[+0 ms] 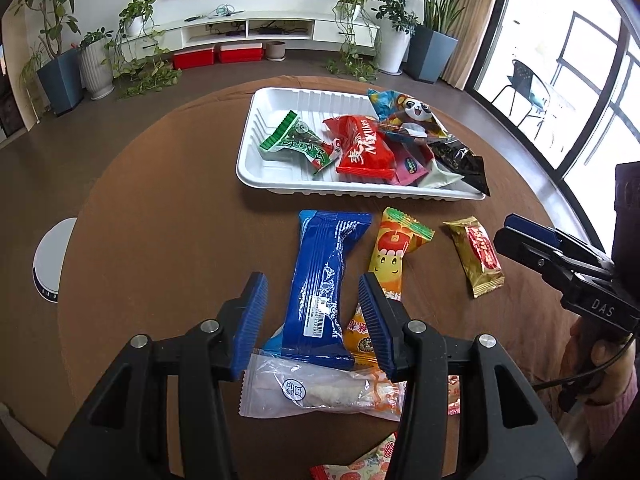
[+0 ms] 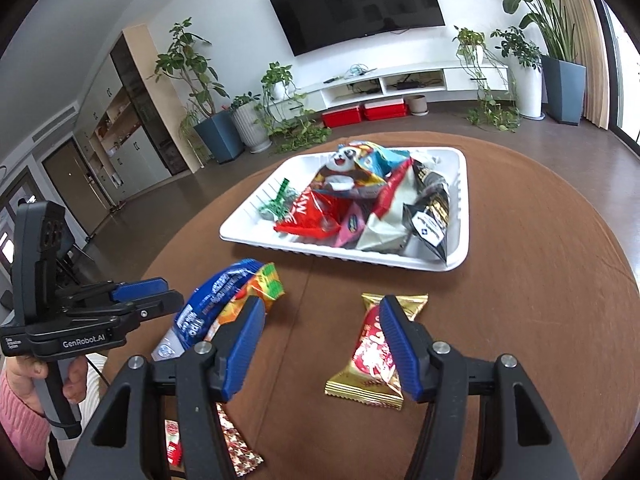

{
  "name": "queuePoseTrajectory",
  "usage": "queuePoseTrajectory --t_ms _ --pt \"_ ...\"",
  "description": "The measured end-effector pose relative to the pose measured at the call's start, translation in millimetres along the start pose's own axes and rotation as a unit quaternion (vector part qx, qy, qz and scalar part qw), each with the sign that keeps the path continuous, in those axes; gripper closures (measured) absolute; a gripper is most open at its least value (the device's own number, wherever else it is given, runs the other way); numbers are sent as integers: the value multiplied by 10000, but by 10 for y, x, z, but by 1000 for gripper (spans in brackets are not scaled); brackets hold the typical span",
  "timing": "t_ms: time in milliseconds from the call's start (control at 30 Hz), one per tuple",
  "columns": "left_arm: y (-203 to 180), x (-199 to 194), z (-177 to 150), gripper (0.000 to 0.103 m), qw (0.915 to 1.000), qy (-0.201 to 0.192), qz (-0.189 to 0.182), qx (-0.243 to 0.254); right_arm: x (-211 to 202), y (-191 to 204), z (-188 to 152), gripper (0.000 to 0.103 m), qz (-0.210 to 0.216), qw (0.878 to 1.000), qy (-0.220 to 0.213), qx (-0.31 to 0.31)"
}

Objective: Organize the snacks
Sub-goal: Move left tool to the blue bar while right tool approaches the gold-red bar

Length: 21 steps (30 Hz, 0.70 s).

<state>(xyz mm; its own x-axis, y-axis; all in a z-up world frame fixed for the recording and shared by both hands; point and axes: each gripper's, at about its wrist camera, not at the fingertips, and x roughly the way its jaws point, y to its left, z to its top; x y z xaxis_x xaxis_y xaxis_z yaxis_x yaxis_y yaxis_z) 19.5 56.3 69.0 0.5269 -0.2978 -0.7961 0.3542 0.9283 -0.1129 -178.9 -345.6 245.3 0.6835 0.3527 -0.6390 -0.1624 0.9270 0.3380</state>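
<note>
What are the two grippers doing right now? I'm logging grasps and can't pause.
Left gripper: open, holding nothing, above the blue packet.
Right gripper: open, holding nothing, beside the gold-and-red candy.

Both wrist fisheyes look steeply down and forward along their own fingers, close over the round brown table (image 1: 168,208). The left view sits left of the right one; each catches the other gripper at its edge. Shared: white tray (image 1: 280,98) (image 2: 256,222), gold-red candy packet (image 1: 478,256) (image 2: 374,354), TV wall behind.
</note>
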Motion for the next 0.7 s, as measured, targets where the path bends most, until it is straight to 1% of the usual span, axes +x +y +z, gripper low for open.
queuePoseTrajectory --t_ms 167,700 --pt "-5 40 2 57 10000 36 52 59 50 -19 -40 39 -143 9999 61 -21" --pt "6 201 38 56 9998 113 73 161 209 -51 -92 38 -363 9988 315 -8"
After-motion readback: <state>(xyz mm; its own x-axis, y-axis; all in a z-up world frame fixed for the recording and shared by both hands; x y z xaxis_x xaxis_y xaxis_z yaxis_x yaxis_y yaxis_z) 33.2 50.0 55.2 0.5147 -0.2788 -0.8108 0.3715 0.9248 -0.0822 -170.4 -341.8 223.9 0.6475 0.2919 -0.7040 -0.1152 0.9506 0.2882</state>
